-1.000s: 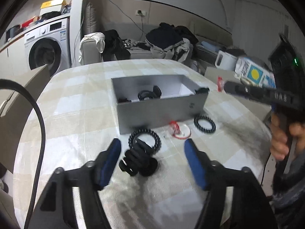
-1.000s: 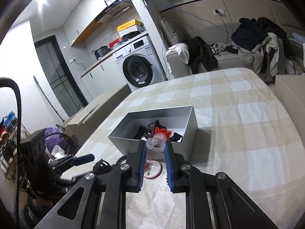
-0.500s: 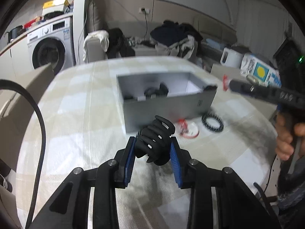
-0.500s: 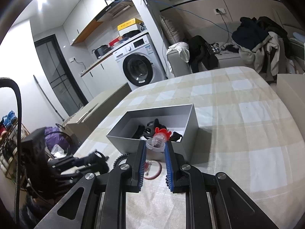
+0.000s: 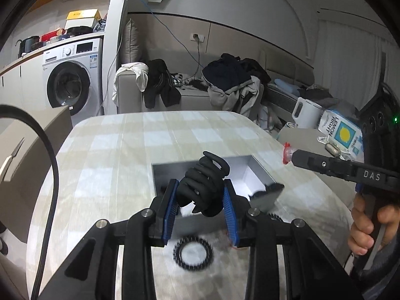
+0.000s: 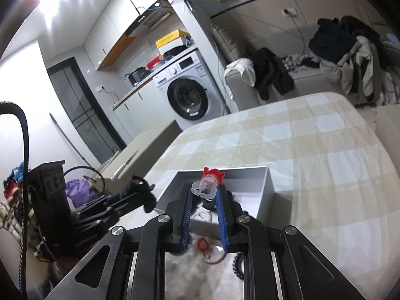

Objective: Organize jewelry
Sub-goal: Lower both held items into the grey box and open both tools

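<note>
The left tool (image 5: 201,203) pinched a black claw hair clip (image 5: 203,187) between its blue pads, holding it over the grey box (image 5: 260,177) on the checked desk (image 5: 112,165). The right tool (image 6: 203,205) clamped a clear ring with a red charm (image 6: 207,183) above the same box. A black spiral hair tie (image 5: 193,252) lay on the desk, near the box.

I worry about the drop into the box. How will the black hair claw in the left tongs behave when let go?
The claw looks like rigid plastic, so it should fall as one stiff piece. Its curved teeth may snag items already in the box. It seems light and could bounce or tip over.
</note>
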### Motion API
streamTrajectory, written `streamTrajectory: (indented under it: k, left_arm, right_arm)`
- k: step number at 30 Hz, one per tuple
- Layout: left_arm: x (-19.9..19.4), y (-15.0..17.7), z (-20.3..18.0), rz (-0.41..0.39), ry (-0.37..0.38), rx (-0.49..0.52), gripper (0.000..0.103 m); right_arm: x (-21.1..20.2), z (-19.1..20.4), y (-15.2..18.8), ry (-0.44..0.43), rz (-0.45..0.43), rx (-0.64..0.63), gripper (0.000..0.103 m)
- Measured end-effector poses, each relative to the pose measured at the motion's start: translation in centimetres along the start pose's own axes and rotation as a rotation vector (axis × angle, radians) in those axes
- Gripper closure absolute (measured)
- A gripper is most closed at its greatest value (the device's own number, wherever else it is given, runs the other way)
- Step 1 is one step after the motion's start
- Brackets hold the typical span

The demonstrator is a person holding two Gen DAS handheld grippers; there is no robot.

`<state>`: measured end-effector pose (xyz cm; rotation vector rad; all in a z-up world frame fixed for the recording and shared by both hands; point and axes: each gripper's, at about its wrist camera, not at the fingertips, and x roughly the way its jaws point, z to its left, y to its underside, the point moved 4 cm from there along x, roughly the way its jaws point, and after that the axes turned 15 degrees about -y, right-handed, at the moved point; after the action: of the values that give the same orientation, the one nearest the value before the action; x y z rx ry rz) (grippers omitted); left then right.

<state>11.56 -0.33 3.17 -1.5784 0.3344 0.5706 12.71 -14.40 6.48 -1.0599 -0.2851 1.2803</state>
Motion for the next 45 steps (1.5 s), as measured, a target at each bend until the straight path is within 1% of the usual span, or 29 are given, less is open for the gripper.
streamTrajectory:
  k: [4,8,10,13,16,19,22,24,25,27,28,29,30,31,32,33,34,35,38,41,43,45]
  left_arm:
    - [1.1,-0.2,-0.1,0.016,-0.001,-0.009,0.074]
    - [2.3,0.1,0.0,0.042,-0.029,0.000,0.074]
    - [2.8,0.1,0.1,0.051,-0.037,0.005,0.074]
    - [3.2,-0.2,0.4,0.064,-0.059,0.005,0.074]
    - [3.8,-0.3,0.6,0.093,-0.059,-0.009,0.074]
    - [4.0,-0.1,0.0,0.101,-0.067,0.015,0.074]
    - [4.1,0.2,-0.3,0.112,-0.060,0.020,0.074]
    - [4.2,0.2,-0.4,0.125,-0.047,0.008,0.074]
    - [4.0,0.3,-0.4,0.123,-0.033,0.006,0.074]
    - [3.7,0.1,-0.4,0.114,-0.027,0.005,0.067]
    - [3.3,0.2,-0.4,0.108,-0.020,0.007,0.056]
    - [3.1,0.1,-0.4,0.103,-0.013,0.009,0.042]
    - [2.6,0.2,-0.3,0.098,-0.006,0.010,0.036]
    - [2.1,0.2,-0.2,0.094,-0.004,0.009,0.024]
    - [1.8,0.2,0.0,0.088,-0.001,0.006,0.017]
    - [1.2,0.3,0.3,0.076,0.002,-0.002,0.015]
    - [0.8,0.5,0.5,0.066,0.009,-0.008,0.011]
    - [0.2,0.8,0.8,0.053,0.019,-0.016,0.001]
    - [-1.1,1.8,1.2,0.025,0.044,-0.022,0.001]
    - [-1.9,3.1,0.7,0.031,0.031,0.009,0.001]
    - [-1.8,4.0,0.2,0.044,0.027,0.031,0.001]
    - [-1.4,4.8,-0.3,0.058,0.010,0.057,0.001]
  right_arm:
    - [1.2,-1.0,-0.5,0.011,0.031,0.019,0.085]
    - [2.5,-2.7,-0.1,0.001,0.093,0.106,0.085]
    - [2.7,-3.0,0.0,0.001,0.116,0.123,0.085]
    - [2.8,-3.2,0.2,0.016,0.126,0.118,0.085]
    - [3.1,-3.4,0.6,0.015,0.137,0.118,0.084]
    - [3.7,-3.7,1.2,0.028,0.158,0.104,0.084]
    - [3.8,-4.3,1.4,0.018,0.153,0.133,0.082]
    - [3.8,-4.3,1.3,-0.008,0.146,0.153,0.078]
    - [3.7,-4.2,1.2,-0.011,0.136,0.154,0.072]
    - [3.1,-4.0,0.9,-0.005,0.105,0.143,0.064]
    - [2.8,-3.8,0.8,-0.003,0.095,0.139,0.056]
    - [2.5,-3.5,0.7,-0.006,0.085,0.133,0.047]
    - [2.1,-3.4,0.5,-0.007,0.077,0.129,0.041]
    - [1.8,-3.2,0.5,-0.007,0.077,0.125,0.029]
    - [1.5,-2.8,0.5,-0.006,0.085,0.110,0.020]
    - [1.1,-2.6,0.8,-0.004,0.093,0.096,0.016]
    - [0.9,-2.4,1.0,-0.001,0.100,0.083,0.006]
    - [0.5,-2.1,1.5,0.006,0.103,0.065,0.000]
    - [-0.2,-1.6,2.8,0.055,0.106,-0.006,0.000]
    - [-0.7,-0.9,4.3,0.105,0.117,-0.076,0.000]
    - [-0.9,-1.0,5.2,0.121,0.123,-0.097,0.000]
    - [-0.8,-1.7,6.0,0.138,0.146,-0.082,0.000]
